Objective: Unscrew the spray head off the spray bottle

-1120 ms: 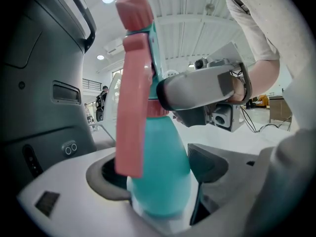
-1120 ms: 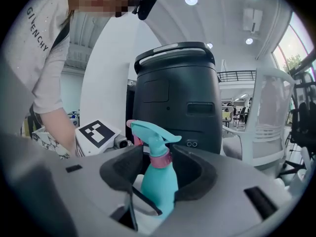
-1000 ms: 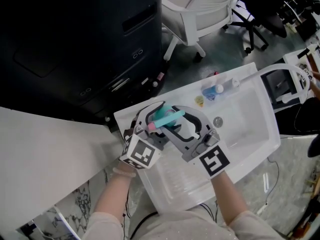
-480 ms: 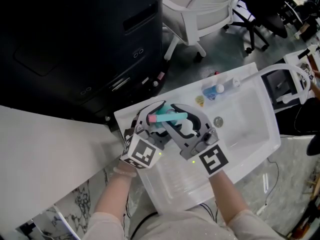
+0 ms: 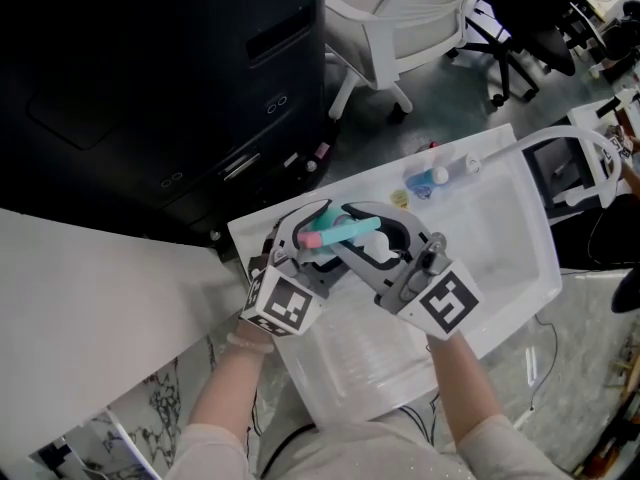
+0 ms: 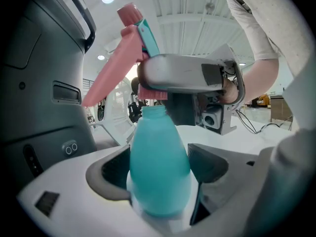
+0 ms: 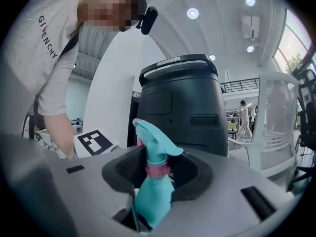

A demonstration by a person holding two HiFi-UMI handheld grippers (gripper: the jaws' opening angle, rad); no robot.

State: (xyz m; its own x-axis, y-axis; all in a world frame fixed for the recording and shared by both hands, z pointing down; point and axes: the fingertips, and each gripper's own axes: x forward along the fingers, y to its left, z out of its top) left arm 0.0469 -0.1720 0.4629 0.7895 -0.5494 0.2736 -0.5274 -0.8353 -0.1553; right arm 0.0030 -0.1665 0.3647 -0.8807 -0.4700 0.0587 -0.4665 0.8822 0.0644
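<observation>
1. Now: left gripper (image 6: 160, 169) clamped on bottle (image 6: 159, 181), above the tray's (image 5: 500, 258) left end.
2. Right gripper (image 7: 158, 174), jaws just closing, pinches the spray head (image 7: 155, 139) at its collar (image 7: 157, 170).
3. Advice: keep bottle fixed; turn collar squarely.

Right hand-held gripper (image 7: 158, 168), jaws just closed on pink collar (image 7: 157, 170) of teal spray head (image 7: 154, 139); bottle (image 7: 153, 201) below

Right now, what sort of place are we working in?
Likely an office or lab workroom: wheeled office chairs, a big black machine cabinet beside the white work table, and recessed ceiling lights.
</observation>
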